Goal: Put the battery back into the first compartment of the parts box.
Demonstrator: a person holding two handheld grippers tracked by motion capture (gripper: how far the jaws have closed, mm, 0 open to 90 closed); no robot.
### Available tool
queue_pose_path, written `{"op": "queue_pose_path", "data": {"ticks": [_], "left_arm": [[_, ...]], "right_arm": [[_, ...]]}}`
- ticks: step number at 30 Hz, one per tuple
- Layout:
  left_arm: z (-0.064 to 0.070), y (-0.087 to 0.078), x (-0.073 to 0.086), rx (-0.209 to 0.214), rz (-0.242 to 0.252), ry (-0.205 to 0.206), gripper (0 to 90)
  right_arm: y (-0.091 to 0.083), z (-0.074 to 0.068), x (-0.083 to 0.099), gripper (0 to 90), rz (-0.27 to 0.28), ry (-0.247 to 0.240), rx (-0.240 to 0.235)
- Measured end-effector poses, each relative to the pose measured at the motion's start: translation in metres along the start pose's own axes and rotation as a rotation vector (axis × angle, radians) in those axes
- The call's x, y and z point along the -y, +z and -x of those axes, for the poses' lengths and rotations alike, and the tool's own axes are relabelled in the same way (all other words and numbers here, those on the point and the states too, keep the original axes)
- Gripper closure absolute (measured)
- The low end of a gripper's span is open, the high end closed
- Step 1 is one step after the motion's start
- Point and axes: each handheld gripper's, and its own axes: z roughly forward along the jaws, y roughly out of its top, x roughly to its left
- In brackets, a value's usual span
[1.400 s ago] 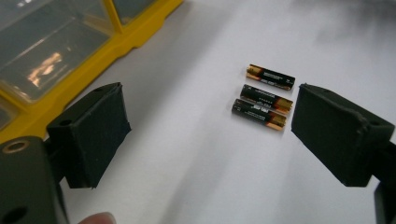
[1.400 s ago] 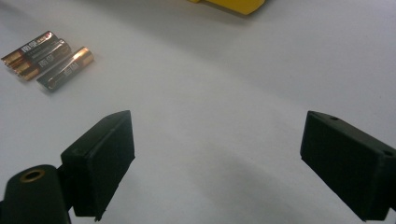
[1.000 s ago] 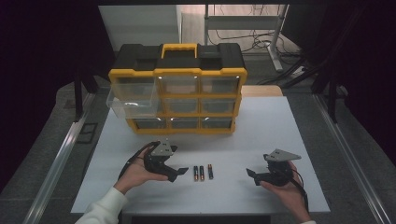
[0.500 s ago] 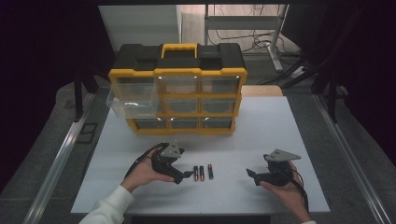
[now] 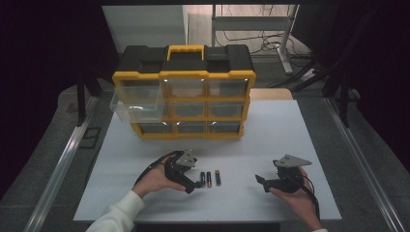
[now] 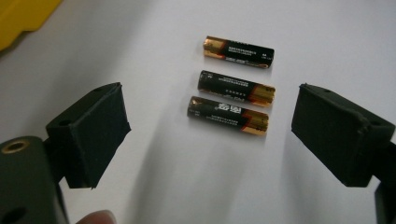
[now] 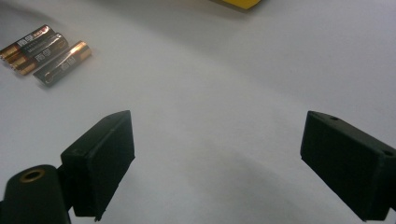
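while our left gripper (image 5: 192,185) hangs low with its jaws spread wide, three batteries (image 6: 232,89) lie on the table (image 5: 270,140) just ahead of it.
the nearest battery (image 6: 228,115) sits between the jaw tips, untouched; off to the batteries' right, well apart, our right gripper (image 5: 261,181) rests with jaws apart, holding nothing.

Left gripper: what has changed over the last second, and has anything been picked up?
The left gripper has moved right, closing in on the three batteries; its fingers are now open on either side of them, gripping nothing. The batteries lie where they were, untouched. The right gripper, open and empty, the organizer box and its pulled-out drawer have stayed put.
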Motion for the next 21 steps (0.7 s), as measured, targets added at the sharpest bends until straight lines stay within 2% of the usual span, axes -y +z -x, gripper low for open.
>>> {"op": "queue_pose_path", "data": {"ticks": [8,15,21], "left_arm": [[0.001,0.011,-0.001,0.034,-0.040,0.026,11.5],[0.001,0.019,-0.001,0.052,-0.043,0.037,13.9],[0.002,0.025,-0.001,0.077,-0.050,0.063,16.7]], "right_arm": [[0.000,0.000,0.000,10.2,-0.001,0.001,0.000],[0.000,0.000,0.000,10.2,-0.003,0.001,0.001],[0.000,0.000,0.000,10.2,-0.003,0.001,0.000]]}}
